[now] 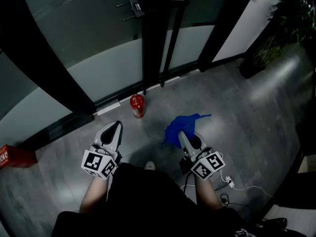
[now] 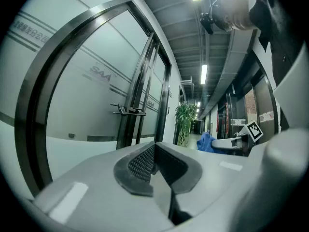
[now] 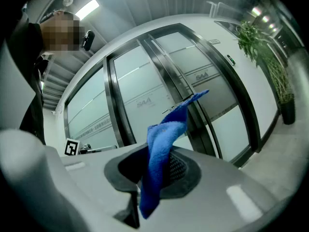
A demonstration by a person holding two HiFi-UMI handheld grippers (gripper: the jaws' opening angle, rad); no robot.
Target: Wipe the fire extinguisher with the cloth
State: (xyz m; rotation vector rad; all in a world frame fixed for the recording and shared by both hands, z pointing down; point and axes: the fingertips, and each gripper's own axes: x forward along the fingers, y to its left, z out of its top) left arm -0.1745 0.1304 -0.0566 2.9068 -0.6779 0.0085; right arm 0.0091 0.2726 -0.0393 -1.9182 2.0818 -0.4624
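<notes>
A small red fire extinguisher [image 1: 138,105] stands on the grey floor just in front of the glass door. My right gripper [image 1: 183,138] is shut on a blue cloth [image 1: 180,127], which spreads out ahead of its jaws, right of the extinguisher and apart from it. In the right gripper view the blue cloth [image 3: 161,151] is pinched between the pads and sticks up. My left gripper [image 1: 114,130] is shut with nothing in it, a little below and left of the extinguisher. The left gripper [image 2: 155,163] points level down the corridor, where the cloth [image 2: 206,142] shows at the right.
A dark-framed glass door [image 1: 148,38] with a handle [image 1: 133,6] fills the far side. A potted plant [image 1: 276,38] stands at the upper right. A red box [image 1: 12,157] lies at the left edge. A white cable and plug [image 1: 229,182] trail on the floor near the person's legs.
</notes>
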